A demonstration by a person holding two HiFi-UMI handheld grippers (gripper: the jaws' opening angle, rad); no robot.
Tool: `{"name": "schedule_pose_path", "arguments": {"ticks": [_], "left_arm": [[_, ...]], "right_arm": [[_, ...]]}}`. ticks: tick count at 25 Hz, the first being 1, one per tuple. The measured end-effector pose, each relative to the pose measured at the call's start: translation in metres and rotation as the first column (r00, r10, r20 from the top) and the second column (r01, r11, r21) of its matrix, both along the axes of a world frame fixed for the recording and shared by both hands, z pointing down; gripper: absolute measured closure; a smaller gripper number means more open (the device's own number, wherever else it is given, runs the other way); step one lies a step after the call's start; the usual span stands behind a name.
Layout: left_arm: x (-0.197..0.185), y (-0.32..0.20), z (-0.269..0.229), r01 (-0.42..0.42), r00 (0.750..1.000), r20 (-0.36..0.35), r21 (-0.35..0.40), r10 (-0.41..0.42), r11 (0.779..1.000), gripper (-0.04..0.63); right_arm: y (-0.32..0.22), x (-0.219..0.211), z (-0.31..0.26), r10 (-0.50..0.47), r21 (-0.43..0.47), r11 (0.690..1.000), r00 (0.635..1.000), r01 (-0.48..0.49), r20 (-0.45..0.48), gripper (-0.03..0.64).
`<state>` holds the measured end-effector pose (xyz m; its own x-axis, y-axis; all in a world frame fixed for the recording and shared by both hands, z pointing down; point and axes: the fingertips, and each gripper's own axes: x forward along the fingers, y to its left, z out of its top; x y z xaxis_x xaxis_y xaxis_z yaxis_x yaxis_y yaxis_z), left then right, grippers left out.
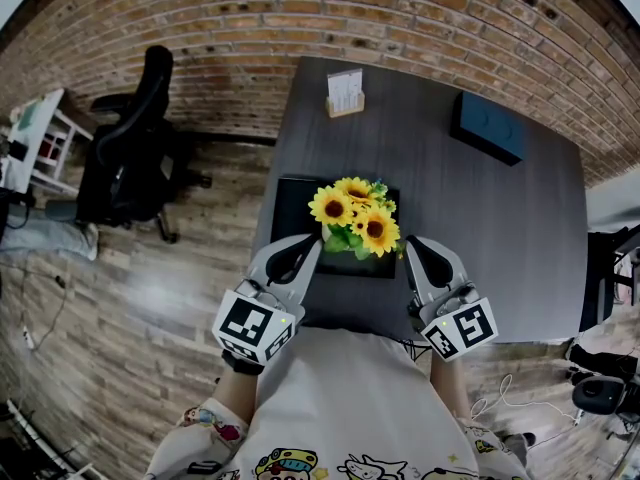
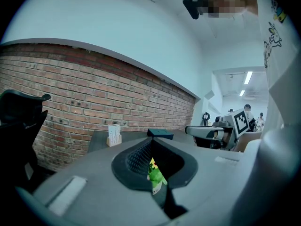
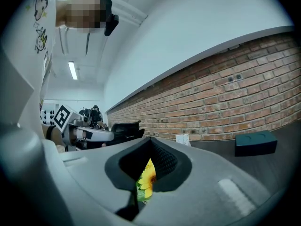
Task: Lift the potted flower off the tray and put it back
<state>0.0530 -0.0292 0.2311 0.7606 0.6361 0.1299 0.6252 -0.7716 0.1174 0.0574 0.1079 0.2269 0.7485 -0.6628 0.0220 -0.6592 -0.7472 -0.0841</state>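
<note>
The potted flower (image 1: 356, 218) is seen standing on the black tray (image 1: 290, 200) at the near middle of the bench (image 1: 490, 218). The left tongs (image 1: 316, 242) and right tongs (image 1: 411, 244) are held clenched and empty, just beside the blooms on either side.

potted flower (image 1: 356, 218), yellow sunflowers, green leaves, upright on black tray (image 1: 289, 200)

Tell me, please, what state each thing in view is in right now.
Potted flower: upright over the tray, pot hidden by blooms.
Tray: flat on the table, under the flower.
Left gripper: shut, empty.
Right gripper: shut, empty.
Card holder: upright on the table.
Dark box: lying flat.
</note>
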Motion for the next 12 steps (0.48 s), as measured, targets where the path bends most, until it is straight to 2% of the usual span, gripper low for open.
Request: {"name": "schedule_pose_path", "arguments": {"ticks": [12], "left_arm": [[-0.0014, -0.0016, -0.0006, 0.004, 1.0, -0.001, 0.002, -0.004, 1.0, 0.58]], "right_arm": [[-0.0019, -0.0009, 0.0022, -0.003, -0.003, 1.0, 1.0, 0.003, 0.003, 0.615]]}}
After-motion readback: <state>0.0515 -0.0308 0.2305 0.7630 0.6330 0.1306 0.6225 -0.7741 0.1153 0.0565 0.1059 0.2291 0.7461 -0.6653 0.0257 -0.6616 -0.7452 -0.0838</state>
